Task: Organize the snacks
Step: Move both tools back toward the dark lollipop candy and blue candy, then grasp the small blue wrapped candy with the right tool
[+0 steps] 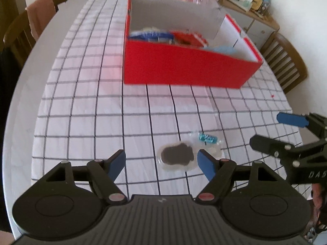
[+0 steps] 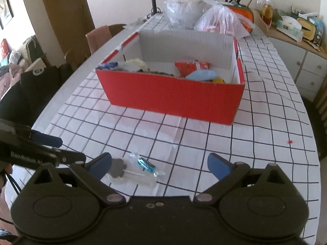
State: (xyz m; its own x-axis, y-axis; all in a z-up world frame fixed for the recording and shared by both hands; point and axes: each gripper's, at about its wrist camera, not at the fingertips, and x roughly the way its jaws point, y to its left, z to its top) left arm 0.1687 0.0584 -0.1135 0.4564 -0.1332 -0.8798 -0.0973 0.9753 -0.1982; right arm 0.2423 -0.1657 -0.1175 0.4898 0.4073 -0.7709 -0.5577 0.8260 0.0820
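A red cardboard box (image 1: pixel 184 69) (image 2: pixel 173 94) stands on the checked tablecloth and holds several snack packets. A clear-wrapped lollipop with a dark grey head (image 1: pixel 176 156) (image 2: pixel 118 168) and a small blue-wrapped candy (image 1: pixel 207 137) (image 2: pixel 146 164) lie on the cloth near me. My left gripper (image 1: pixel 161 164) is open just above the cloth, the lollipop between its fingers nearer the right one. My right gripper (image 2: pixel 161 164) is open and empty to the right of the snacks; its left finger (image 2: pixel 101 163) covers part of the lollipop head.
Two plastic bags (image 2: pixel 204 14) sit behind the box. Wooden chairs stand at the table's left (image 1: pixel 22 30) and right (image 1: pixel 286 61). A cluttered sideboard (image 2: pixel 296 32) is at the far right. The right gripper shows in the left wrist view (image 1: pixel 271 130).
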